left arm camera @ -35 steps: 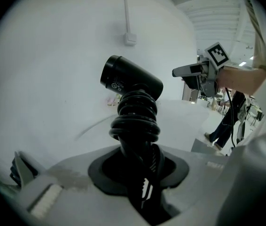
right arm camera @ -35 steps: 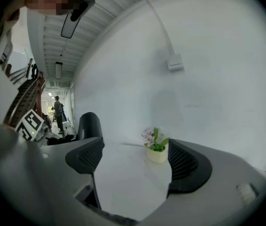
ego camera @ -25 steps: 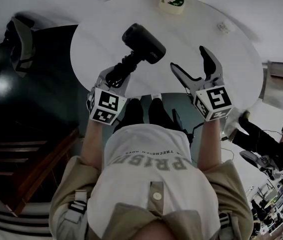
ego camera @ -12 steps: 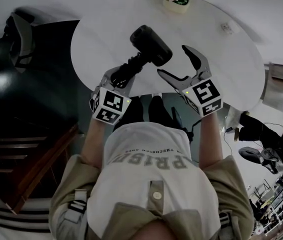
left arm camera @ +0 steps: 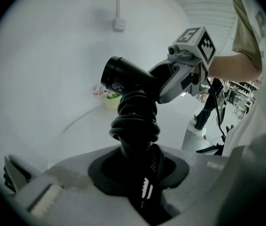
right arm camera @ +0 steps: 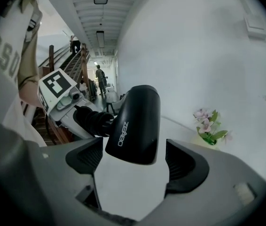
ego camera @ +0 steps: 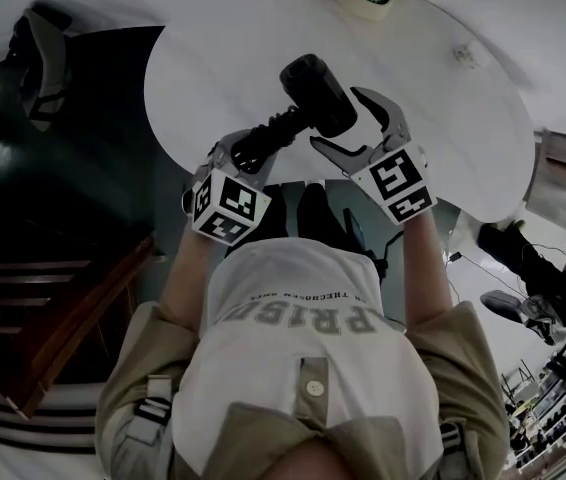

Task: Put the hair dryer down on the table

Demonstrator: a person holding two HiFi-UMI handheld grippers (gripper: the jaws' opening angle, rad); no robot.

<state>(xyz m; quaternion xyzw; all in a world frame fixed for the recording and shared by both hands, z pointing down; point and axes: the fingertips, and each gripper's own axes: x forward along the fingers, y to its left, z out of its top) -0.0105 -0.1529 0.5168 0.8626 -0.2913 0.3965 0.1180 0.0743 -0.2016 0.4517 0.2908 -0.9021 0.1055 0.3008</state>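
Your left hand-held gripper (ego camera: 248,153) clamps the hair dryer (ego camera: 313,88); your open right hand-held gripper (ego camera: 343,120), at its four o'clock, may bump it loose.

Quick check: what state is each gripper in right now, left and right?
Left gripper: shut on the hair dryer by its handle.
Right gripper: open, jaws either side of its barrel, not touching.

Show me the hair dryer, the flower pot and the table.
hair dryer (ego camera: 315,93): head view, black barrel.
flower pot (ego camera: 365,7): head view, pot's front wall.
table (ego camera: 213,68): head view, bare white top.
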